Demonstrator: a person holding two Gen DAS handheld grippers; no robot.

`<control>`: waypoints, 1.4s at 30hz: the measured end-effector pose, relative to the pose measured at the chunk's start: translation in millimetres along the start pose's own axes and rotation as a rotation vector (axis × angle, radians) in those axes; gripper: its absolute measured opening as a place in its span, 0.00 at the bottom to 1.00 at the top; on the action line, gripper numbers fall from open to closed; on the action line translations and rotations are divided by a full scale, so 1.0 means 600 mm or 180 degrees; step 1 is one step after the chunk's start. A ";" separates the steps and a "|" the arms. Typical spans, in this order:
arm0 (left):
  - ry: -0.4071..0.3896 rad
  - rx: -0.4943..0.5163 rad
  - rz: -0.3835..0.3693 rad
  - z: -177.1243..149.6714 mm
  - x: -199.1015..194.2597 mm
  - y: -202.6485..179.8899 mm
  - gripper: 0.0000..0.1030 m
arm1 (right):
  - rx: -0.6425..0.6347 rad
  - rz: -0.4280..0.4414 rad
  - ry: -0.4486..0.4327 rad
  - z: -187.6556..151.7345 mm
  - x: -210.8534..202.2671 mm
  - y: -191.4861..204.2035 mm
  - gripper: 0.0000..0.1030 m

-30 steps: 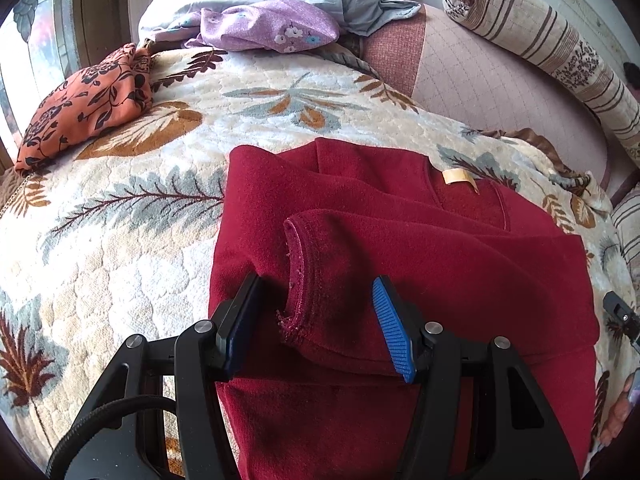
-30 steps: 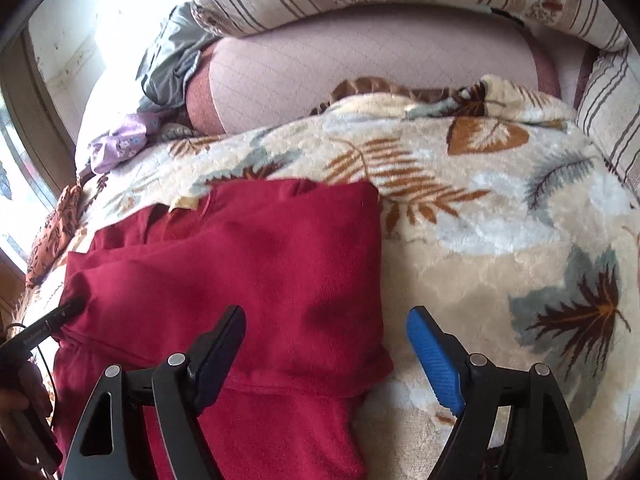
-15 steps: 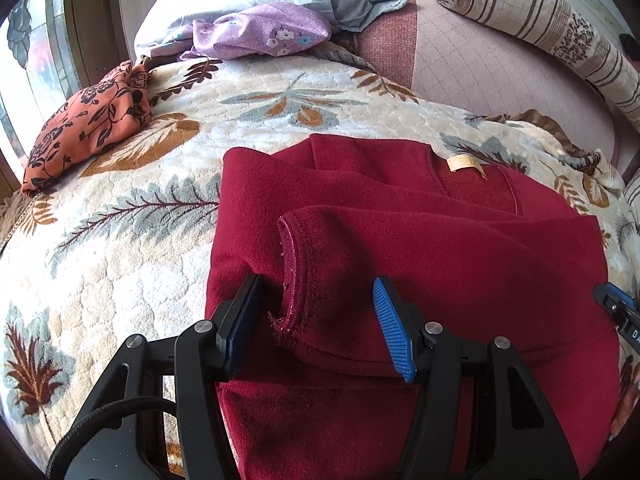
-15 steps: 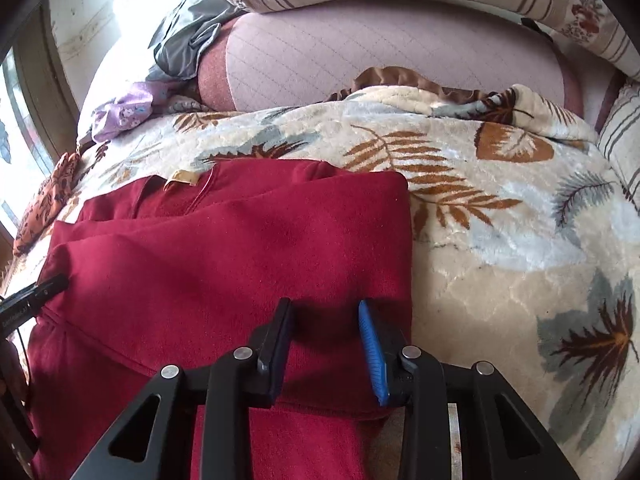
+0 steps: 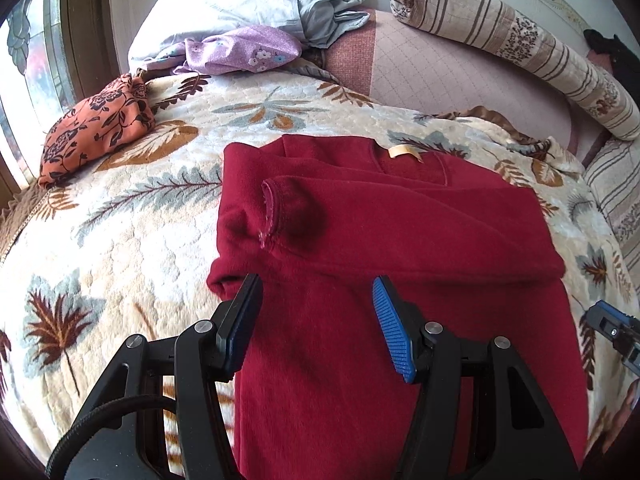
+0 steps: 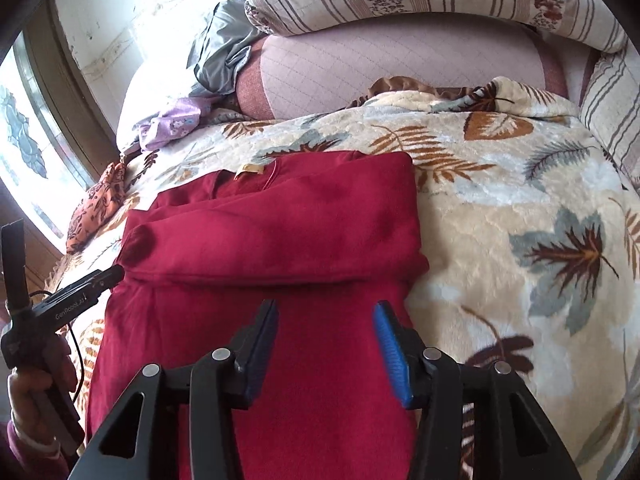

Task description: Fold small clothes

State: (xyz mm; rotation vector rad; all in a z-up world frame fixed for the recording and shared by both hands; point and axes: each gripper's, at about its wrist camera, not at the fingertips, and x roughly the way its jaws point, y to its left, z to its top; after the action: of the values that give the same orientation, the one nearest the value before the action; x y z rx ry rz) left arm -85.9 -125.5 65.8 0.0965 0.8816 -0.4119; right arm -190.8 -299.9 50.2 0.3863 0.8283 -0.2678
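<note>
A dark red fleece top (image 5: 400, 240) lies flat on the leaf-patterned blanket (image 5: 120, 248), a sleeve folded across its chest with the cuff (image 5: 272, 216) at the left. A yellow label (image 5: 404, 152) marks the collar at the far side. My left gripper (image 5: 318, 284) hovers open over the lower left part of the top, the cuff ahead of its fingers. My right gripper (image 6: 326, 308) hangs over the lower right part near the top's right edge. Its jaws are opening with nothing pinched between them. The left gripper (image 6: 80, 292), held by a hand, shows at the top's left edge.
An orange floral cloth (image 5: 96, 120), a purple cloth (image 5: 240, 48) and a grey garment (image 5: 328, 12) lie at the far left of the bed. A striped bolster (image 5: 520, 48) and a pink cushion (image 5: 440, 76) line the back. A window frame stands at the left.
Both grippers have drawn back toward the near end of the red top. The right gripper moved from the top's right edge onto it, narrowed, then widened again. The sleeve stays folded.
</note>
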 end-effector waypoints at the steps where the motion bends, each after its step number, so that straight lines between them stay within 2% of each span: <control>1: 0.0006 -0.0046 -0.0060 -0.012 -0.013 0.001 0.58 | -0.0005 -0.0005 0.0002 -0.010 -0.012 0.000 0.47; 4: 0.0042 -0.0175 -0.0137 -0.052 -0.046 0.010 0.71 | 0.0051 -0.0004 -0.0009 -0.043 -0.049 -0.012 0.53; 5: 0.0062 -0.0210 -0.0161 -0.065 -0.055 0.013 0.71 | 0.0087 -0.0016 0.0003 -0.055 -0.059 -0.018 0.62; 6: 0.0100 -0.0233 -0.0179 -0.077 -0.063 0.015 0.71 | 0.0115 -0.0030 0.0017 -0.064 -0.066 -0.024 0.66; 11: 0.0191 -0.0228 -0.0163 -0.125 -0.101 0.016 0.71 | 0.0199 -0.0066 0.0078 -0.116 -0.096 -0.038 0.66; 14: 0.0186 -0.0173 -0.0124 -0.145 -0.121 0.010 0.71 | 0.0212 -0.0078 0.0121 -0.136 -0.107 -0.039 0.71; 23: 0.0207 -0.0106 0.0009 -0.180 -0.143 0.006 0.71 | 0.0097 -0.0045 0.0286 -0.180 -0.109 -0.014 0.71; 26: 0.0185 -0.0080 0.0014 -0.186 -0.150 0.004 0.71 | 0.0059 -0.0018 0.0328 -0.186 -0.109 -0.007 0.75; 31: 0.0187 -0.0078 0.0004 -0.196 -0.153 0.003 0.71 | -0.0091 -0.0238 0.0333 -0.194 -0.109 0.000 0.77; 34: 0.0216 -0.0075 -0.0013 -0.203 -0.151 0.004 0.71 | -0.0121 -0.0273 0.0270 -0.198 -0.116 -0.007 0.77; 40: 0.0223 -0.0105 -0.0082 -0.216 -0.149 0.015 0.71 | 0.0070 -0.0359 0.0304 -0.204 -0.113 -0.047 0.76; 42: 0.0260 -0.0148 -0.0104 -0.221 -0.146 0.022 0.71 | 0.0094 -0.0374 0.0304 -0.206 -0.111 -0.059 0.70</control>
State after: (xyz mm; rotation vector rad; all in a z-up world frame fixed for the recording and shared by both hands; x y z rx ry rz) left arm -226.7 -52.9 47.0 0.0563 0.9737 -0.4201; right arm -329.0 -272.4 16.5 0.3808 0.9433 -0.3733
